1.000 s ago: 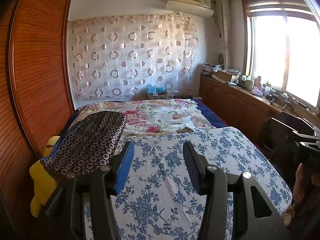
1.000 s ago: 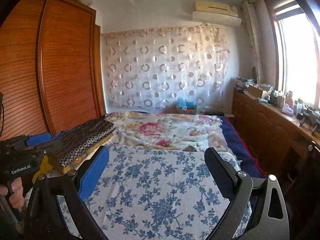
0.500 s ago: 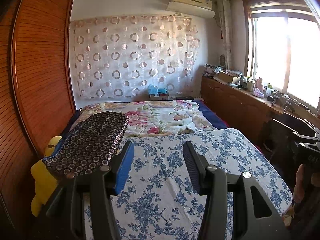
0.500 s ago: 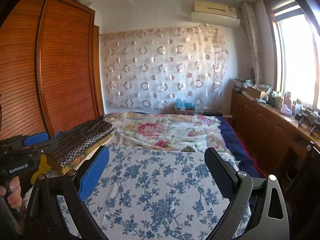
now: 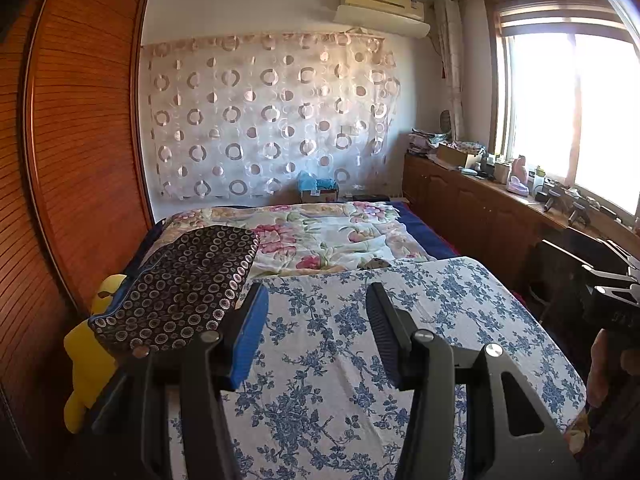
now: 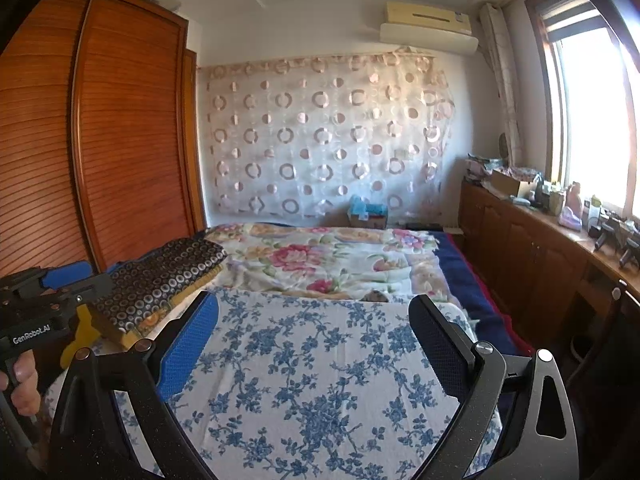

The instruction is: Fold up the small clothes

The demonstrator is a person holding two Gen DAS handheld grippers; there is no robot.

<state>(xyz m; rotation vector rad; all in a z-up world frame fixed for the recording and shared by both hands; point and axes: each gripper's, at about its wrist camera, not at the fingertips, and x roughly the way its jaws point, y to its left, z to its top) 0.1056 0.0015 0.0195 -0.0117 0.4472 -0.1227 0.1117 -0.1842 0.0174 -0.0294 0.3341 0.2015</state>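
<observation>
One flat (blue-flowered) cloth [image 5: 360,344]

I count two grippers: my left gripper [image 5: 316,312] at the bottom centre of the left view and my right gripper [image 6: 314,328] at the bottom centre of the right view. Each has two fingers, one blue-padded, one black. One blue-flowered cloth [image 5: 344,344] fills the lower middle. One dark folded cloth with rings [image 5: 188,284] lies at middle left. One flowered quilt [image 5: 320,236] spreads across the centre. One air conditioner [image 5: 382,8] hangs at upper right. One yellow toy [image 5: 86,360] sits at lower left. One window [image 5: 576,112] is at right.
</observation>
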